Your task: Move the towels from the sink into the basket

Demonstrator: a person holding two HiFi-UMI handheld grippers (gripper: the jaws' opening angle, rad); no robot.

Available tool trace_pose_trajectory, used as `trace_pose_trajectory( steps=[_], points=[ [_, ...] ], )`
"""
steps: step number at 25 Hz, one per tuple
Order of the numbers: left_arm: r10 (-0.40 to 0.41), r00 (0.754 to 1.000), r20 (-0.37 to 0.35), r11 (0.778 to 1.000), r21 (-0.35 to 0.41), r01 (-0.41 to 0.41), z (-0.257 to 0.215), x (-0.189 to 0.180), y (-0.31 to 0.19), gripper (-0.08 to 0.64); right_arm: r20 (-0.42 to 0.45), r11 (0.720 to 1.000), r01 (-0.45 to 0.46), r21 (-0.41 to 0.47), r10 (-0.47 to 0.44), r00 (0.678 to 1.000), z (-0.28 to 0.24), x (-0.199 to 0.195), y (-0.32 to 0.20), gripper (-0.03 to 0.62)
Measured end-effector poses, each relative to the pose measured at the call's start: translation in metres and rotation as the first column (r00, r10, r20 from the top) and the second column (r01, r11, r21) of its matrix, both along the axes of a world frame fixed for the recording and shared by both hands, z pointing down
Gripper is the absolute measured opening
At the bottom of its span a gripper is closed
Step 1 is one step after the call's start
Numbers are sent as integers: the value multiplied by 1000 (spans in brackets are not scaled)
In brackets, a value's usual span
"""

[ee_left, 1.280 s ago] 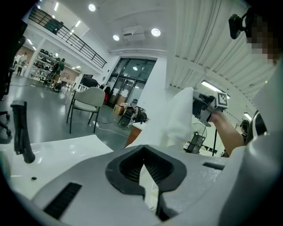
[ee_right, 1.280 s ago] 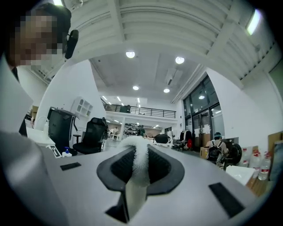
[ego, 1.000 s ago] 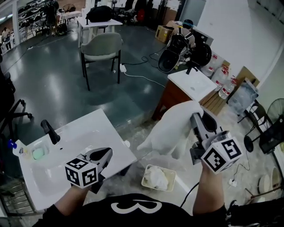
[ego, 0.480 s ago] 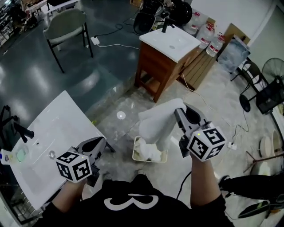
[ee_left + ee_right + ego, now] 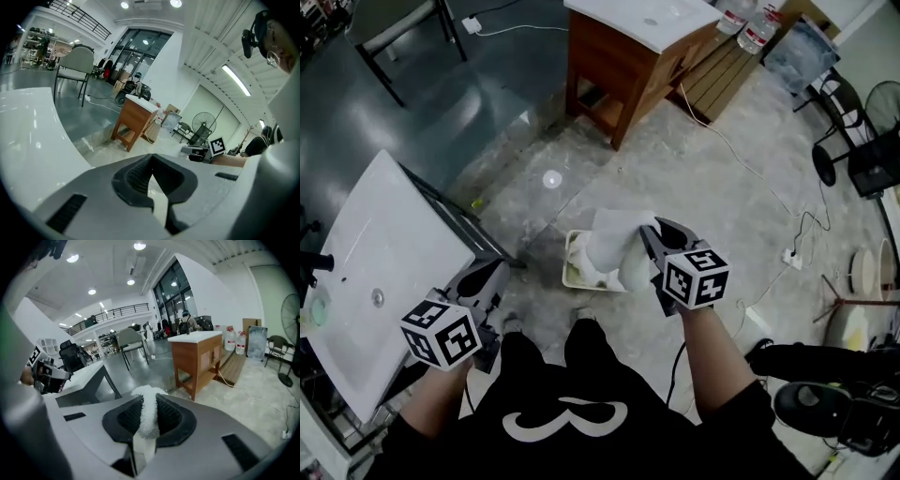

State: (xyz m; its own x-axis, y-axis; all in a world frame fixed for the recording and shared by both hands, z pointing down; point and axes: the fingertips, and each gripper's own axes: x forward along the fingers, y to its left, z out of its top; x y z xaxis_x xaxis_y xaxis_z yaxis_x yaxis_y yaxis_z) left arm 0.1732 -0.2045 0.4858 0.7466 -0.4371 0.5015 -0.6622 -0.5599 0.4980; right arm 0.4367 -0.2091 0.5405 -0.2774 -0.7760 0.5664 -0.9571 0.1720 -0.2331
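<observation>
Towel (image 5: 614,246), pinched in the right tongs (image 5: 661,234), has come down to hang over the basket (image 5: 570,273) at frame centre, so release looks next. Left tongs (image 5: 483,277), lower left, are pressed together with nothing in them.

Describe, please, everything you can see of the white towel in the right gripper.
The towel is white, fluffy terry cloth, crumpled into loose folds. The right gripper pinches one bunched edge between its jaws, and the rest hangs over the cream basket on the floor. Whether its lower end touches the basket cannot be told.
</observation>
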Motion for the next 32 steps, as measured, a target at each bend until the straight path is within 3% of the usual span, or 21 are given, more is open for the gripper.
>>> trace_pose_trajectory(
  steps=[9,16,22,24,28,32],
  points=[
    [-48,997,55,998,-35,49,67,27,9,6,22,959,-2,-282,9,1000,177,33,26,55],
    [-93,993,78,993,-66,98,105,36,9,6,-18,914,0,-406,-8,1000,264,55,44,57],
    [-95,991,89,989,-106,104,133,43,20,6,33,856,7,-516,12,999,316,65,59,58],
    [-98,991,89,987,-117,108,139,46,22,6,52,848,14,-529,16,998,323,69,62,86],
    [-86,992,96,986,-133,99,152,47,20,6,128,871,-1,-491,74,989,319,73,53,197],
    [-76,993,88,987,-133,87,153,55,16,6,128,870,-7,-494,81,988,319,83,59,262]
  ],
)
